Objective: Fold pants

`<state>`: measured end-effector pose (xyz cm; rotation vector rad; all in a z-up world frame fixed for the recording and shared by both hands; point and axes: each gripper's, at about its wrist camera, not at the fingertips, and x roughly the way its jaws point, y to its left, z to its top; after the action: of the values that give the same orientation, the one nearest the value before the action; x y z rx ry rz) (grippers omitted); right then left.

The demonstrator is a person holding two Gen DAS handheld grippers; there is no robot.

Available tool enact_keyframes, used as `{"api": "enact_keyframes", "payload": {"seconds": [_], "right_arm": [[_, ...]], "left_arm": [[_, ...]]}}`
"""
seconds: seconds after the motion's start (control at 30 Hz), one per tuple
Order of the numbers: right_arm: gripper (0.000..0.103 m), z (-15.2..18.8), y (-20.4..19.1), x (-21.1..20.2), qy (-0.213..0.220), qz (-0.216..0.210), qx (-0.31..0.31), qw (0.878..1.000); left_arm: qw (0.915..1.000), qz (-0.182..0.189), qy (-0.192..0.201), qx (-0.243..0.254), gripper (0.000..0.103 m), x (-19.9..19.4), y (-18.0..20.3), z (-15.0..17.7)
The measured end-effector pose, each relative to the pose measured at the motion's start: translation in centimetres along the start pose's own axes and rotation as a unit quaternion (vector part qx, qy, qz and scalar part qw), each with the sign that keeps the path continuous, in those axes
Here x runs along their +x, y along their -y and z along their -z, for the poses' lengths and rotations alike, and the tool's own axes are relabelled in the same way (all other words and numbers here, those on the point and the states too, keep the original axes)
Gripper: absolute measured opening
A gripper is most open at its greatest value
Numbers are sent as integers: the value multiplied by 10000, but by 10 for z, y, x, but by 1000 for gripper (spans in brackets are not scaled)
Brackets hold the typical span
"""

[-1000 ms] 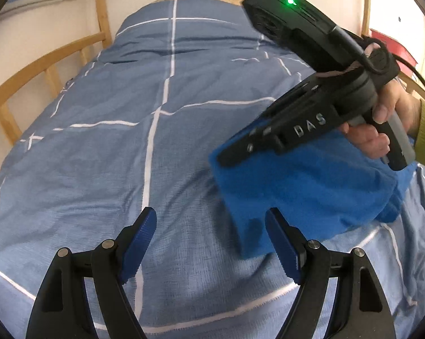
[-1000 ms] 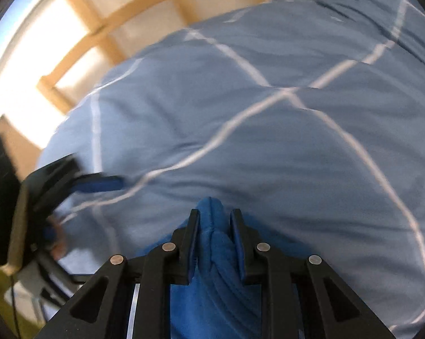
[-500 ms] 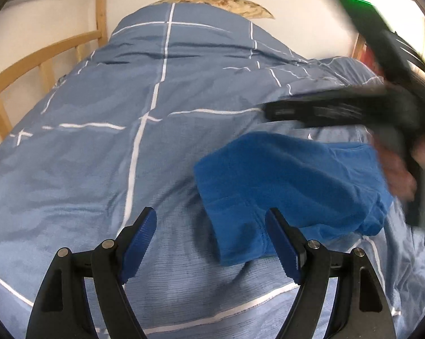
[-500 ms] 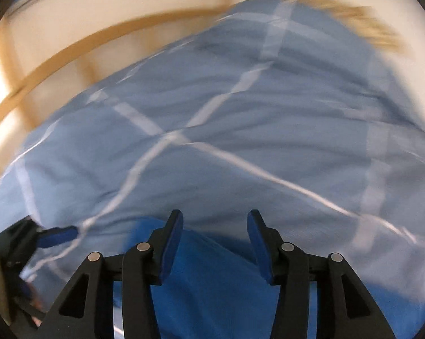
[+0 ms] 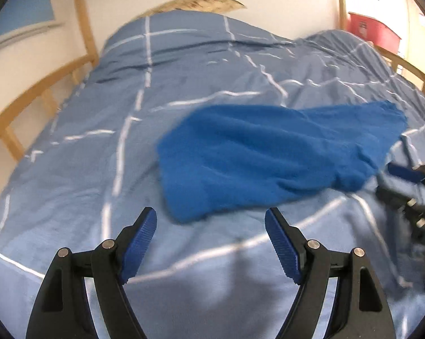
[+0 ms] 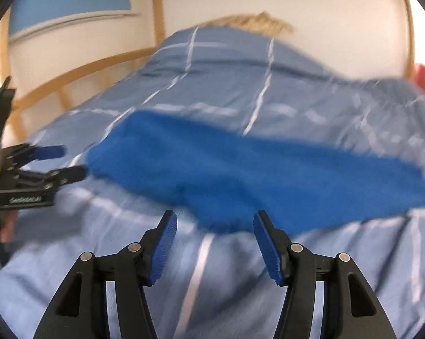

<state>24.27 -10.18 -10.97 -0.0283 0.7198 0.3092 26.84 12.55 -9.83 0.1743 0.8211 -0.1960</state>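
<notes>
At the bottom of the left wrist view the left gripper (image 5: 211,240) hangs over the bed with its jaws spread wide and nothing between them; at the bottom of the right wrist view the right gripper (image 6: 215,243) is likewise spread and empty. Just beyond both sets of jaws the blue pants (image 5: 268,155) lie on the light-blue checked duvet (image 5: 99,155), occupying the centre and right of the left view as a long, doubled-looking band whose near edge sits just ahead of the fingertips. In the right view the same pants (image 6: 240,175) stretch from centre left to the right edge, blurred by motion, with the left gripper (image 6: 57,163) visible at the left edge close to the cloth's left end. Neither tool touches the fabric. Judging by this, a lengthwise fold seems laid down and released, and the step in hand is the pause between folds. The next move probably calls for each gripper to pinch one end, or both corners of one end, lift it and carry it across to halve the length, keeping the layers aligned. Farther back, the wooden bed rail (image 5: 43,84) curves along the left, and a pale pillow (image 5: 195,1) rests at the top against the wall.
</notes>
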Motion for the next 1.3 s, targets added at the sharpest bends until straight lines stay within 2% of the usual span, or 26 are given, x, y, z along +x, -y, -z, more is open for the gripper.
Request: {"api": "enact_keyframes", "payload": {"seconds": [0.07,0.13,0.23,0.33,0.63,0.73,0.83,0.93,1.03,1.07,1.23,1.3], "right_arm": [[56,2,2,4,-57,-177,-27,9998],[48,-4,2,9,-86,-426,-78,9990],[43,-9,-1,27,-411,-713,-125,9965],[39,-3,-6,36,-641,-820,-55,9946],[39,-11,2,41,-386,-571,172,9975],[39,-15,4,52,-471,-738,302,9957],[39,-9,5,65,-798,-732,216,9939],[39,-5,7,63,-652,-744,265,9947],[27,-12,3,54,-358,-695,132,9969],[14,-12,2,52,-379,-634,66,9972],[12,1,-7,36,-600,-303,-438,9968],[12,6,-9,34,-711,-164,-412,9965]], "left_arm": [[9999,92,-84,-69,78,3,3,1],[9998,-5,-146,-134,78,10,1,1],[9992,-115,-275,-272,78,19,-3,2],[9988,-125,-366,-312,78,24,-4,7],[9990,-200,-224,-334,78,24,-5,7],[9986,-268,-205,-415,78,26,-9,5],[9977,-422,-255,-475,78,32,-13,6],[9977,-465,-315,-386,78,38,-11,7],[9977,-493,-304,-358,78,38,-10,7],[9976,-498,-299,-383,78,37,-11,7],[9979,-595,-208,-121,78,30,-8,8],[9978,-633,-196,-100,78,27,-10,8]]}}
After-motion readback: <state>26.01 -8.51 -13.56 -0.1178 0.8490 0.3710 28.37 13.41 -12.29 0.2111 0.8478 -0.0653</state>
